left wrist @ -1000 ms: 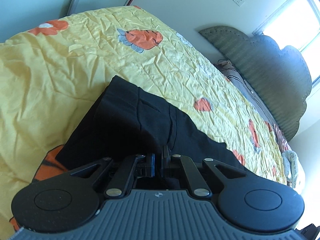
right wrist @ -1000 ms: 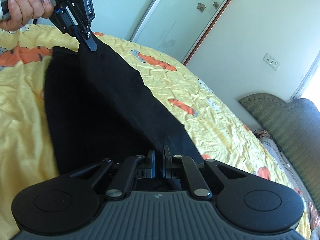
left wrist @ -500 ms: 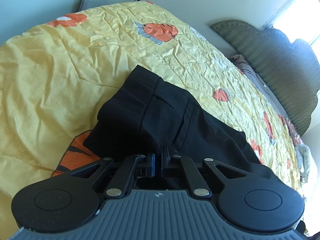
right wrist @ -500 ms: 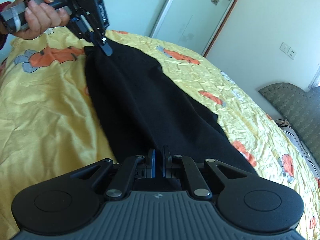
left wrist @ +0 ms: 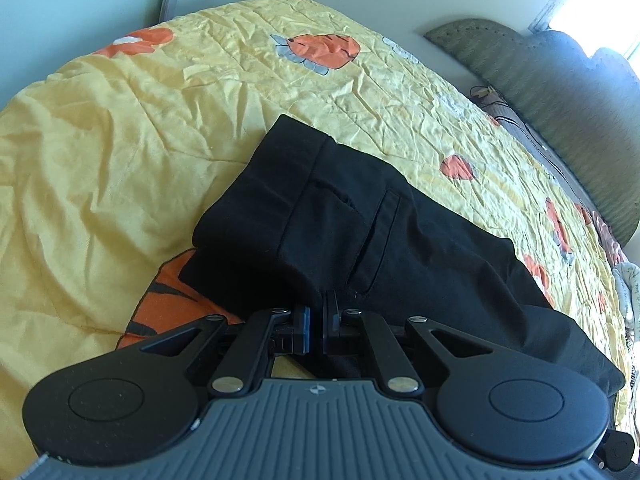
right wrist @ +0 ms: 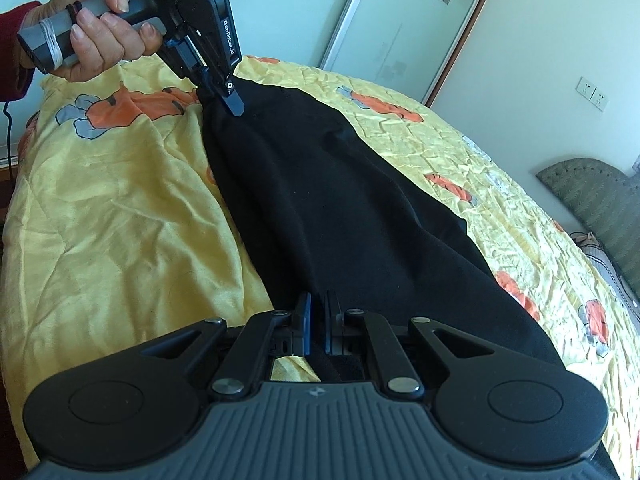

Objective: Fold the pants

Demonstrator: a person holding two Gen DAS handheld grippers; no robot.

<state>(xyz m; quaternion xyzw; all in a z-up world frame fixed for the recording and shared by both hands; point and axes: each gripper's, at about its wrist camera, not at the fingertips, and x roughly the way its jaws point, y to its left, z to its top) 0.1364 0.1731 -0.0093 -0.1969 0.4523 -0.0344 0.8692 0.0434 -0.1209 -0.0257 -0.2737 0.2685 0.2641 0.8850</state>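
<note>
Black pants (left wrist: 360, 232) lie on a yellow bedspread (left wrist: 120, 152), folded lengthwise, waistband and pocket towards the far end in the left wrist view. My left gripper (left wrist: 316, 308) is shut on the pants' near edge. In the right wrist view the pants (right wrist: 340, 208) stretch as a long black strip from my right gripper (right wrist: 316, 308), shut on one end, to the left gripper (right wrist: 232, 100), held by a hand and shut on the other end. The cloth hangs taut between the two, just above the bed.
The bedspread (right wrist: 100, 220) has orange carrot prints. A padded grey-green headboard (left wrist: 560, 80) stands at the right. Sliding wardrobe doors (right wrist: 400, 20) and a wall with sockets (right wrist: 592, 92) stand behind the bed.
Both grippers have lowered the pants towards the bed and drawn them out straighter. The waistband end lies flatter on the bedspread than before. Both grips are unchanged.
</note>
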